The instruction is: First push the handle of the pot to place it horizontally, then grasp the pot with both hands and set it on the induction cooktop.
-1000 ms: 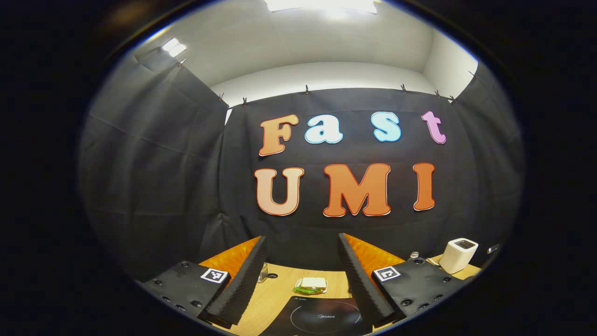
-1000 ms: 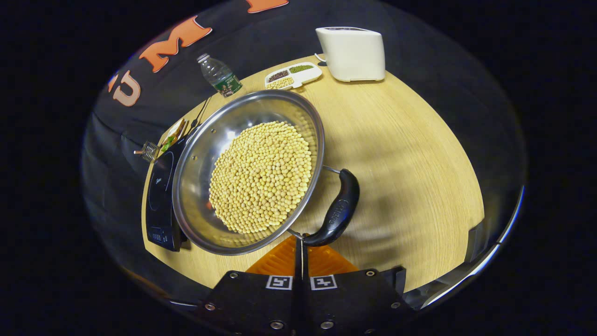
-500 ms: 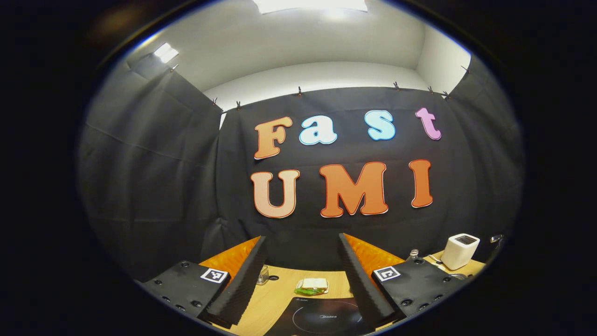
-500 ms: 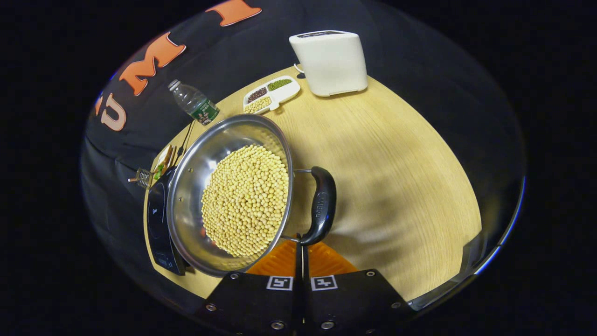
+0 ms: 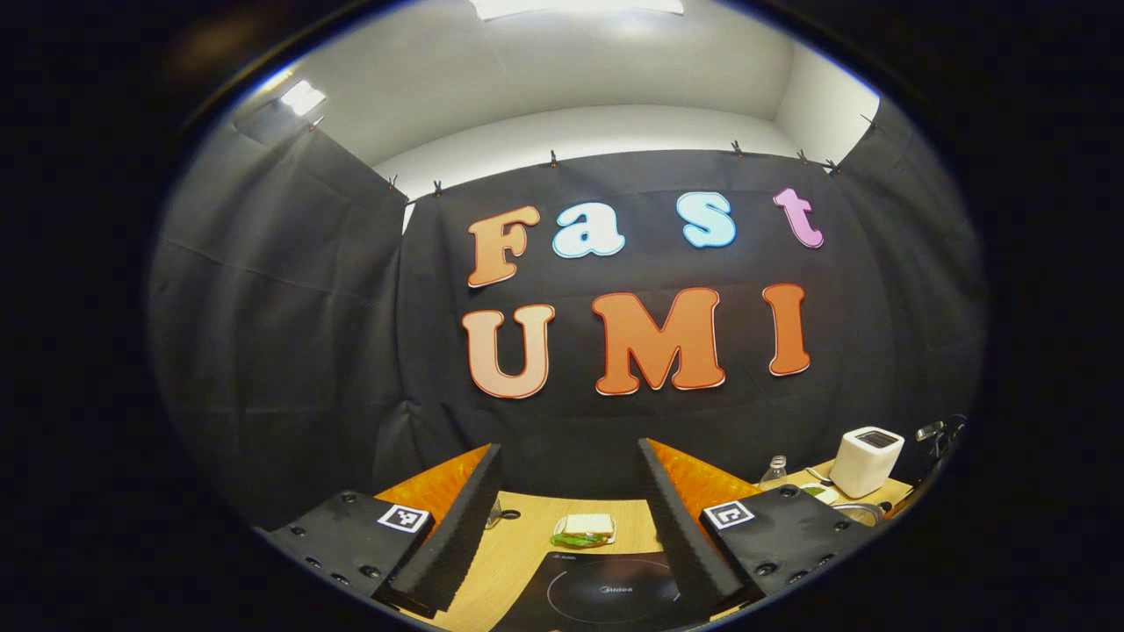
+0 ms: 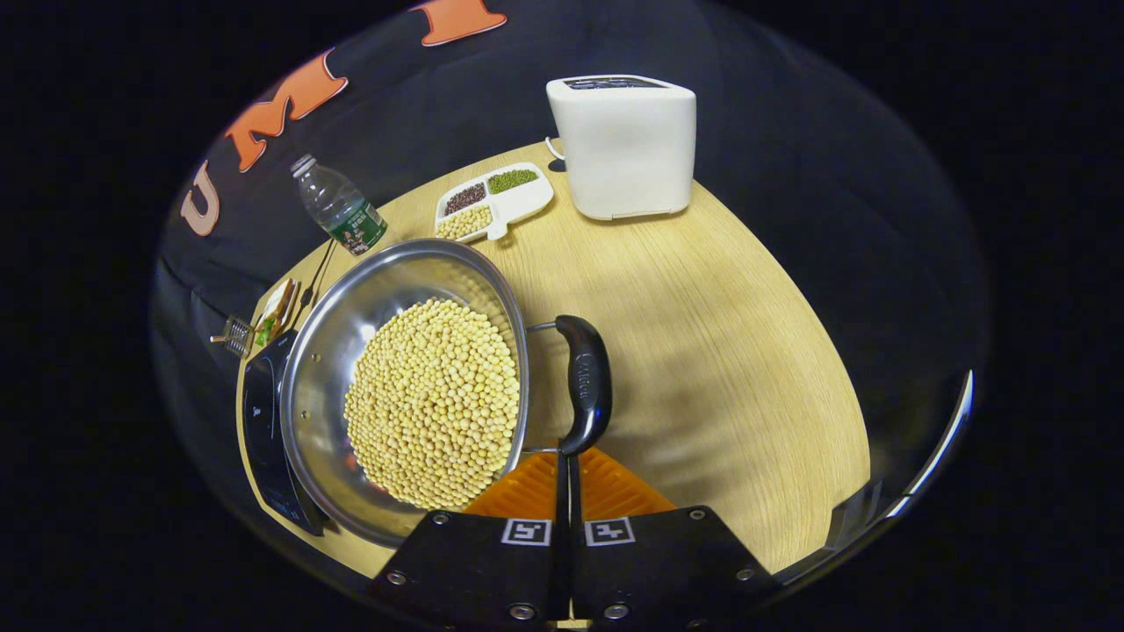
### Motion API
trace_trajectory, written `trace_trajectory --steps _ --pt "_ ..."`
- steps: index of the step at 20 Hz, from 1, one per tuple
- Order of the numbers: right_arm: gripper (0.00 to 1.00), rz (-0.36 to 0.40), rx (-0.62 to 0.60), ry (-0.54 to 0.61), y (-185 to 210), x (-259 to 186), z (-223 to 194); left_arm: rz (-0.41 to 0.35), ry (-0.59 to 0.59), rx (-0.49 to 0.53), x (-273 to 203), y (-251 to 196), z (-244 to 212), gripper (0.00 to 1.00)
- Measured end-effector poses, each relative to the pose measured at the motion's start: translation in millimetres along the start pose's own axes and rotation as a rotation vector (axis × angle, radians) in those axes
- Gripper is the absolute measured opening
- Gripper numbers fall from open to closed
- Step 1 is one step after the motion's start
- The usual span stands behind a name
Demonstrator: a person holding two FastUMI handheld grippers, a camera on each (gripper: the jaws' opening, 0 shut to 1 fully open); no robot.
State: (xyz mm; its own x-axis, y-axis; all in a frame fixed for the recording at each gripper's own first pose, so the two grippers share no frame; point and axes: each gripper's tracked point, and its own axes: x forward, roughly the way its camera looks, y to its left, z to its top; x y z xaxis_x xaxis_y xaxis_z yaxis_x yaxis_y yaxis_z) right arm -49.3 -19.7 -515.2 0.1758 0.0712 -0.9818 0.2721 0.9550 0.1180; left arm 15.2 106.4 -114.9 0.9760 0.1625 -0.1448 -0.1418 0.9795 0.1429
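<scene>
Right gripper [image 6: 567,456] jaws clenched flat together, tips at the near end of the pot handle [image 6: 587,382], bottom centre of the right gripper view. Pot [image 6: 408,391], full of beans [image 6: 435,404], sits on the bench [image 6: 702,333] left of centre, overlapping the induction cooktop [image 6: 263,439]. Risk: the tip slips off the rounded handle, or the push skids the pot and spills beans. Left gripper [image 5: 571,509] jaws released, empty; its view shows the cooktop [image 5: 615,588] surface bare, bottom centre.

Shiny steel pot [image 6: 338,351], matt wooden table [image 6: 720,351]
</scene>
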Motion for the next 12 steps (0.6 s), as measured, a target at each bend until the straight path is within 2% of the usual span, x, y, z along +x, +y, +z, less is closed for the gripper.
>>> trace_trajectory --steps 1,2,7,8,12 --pt "0.00 0.002 0.014 -0.001 -1.0 2.5 4.1 -0.009 0.008 0.000 0.9 -3.0 -5.1 0.94" --pt "0.00 -0.001 0.026 -0.006 -3.2 4.2 8.4 -0.016 0.015 0.006 2.8 -5.0 -8.9 1.00" --pt "0.00 -0.037 0.023 -0.043 -8.7 12.5 31.7 -0.038 0.059 0.011 5.0 -12.2 -30.7 0.98" --pt "0.00 -0.040 0.021 -0.050 -7.3 15.1 35.1 -0.041 0.065 0.008 5.0 -13.7 -33.5 1.00" --pt "0.00 -0.028 0.022 -0.072 -4.6 21.0 43.9 -0.061 0.095 0.017 5.7 -22.4 -50.7 0.98"
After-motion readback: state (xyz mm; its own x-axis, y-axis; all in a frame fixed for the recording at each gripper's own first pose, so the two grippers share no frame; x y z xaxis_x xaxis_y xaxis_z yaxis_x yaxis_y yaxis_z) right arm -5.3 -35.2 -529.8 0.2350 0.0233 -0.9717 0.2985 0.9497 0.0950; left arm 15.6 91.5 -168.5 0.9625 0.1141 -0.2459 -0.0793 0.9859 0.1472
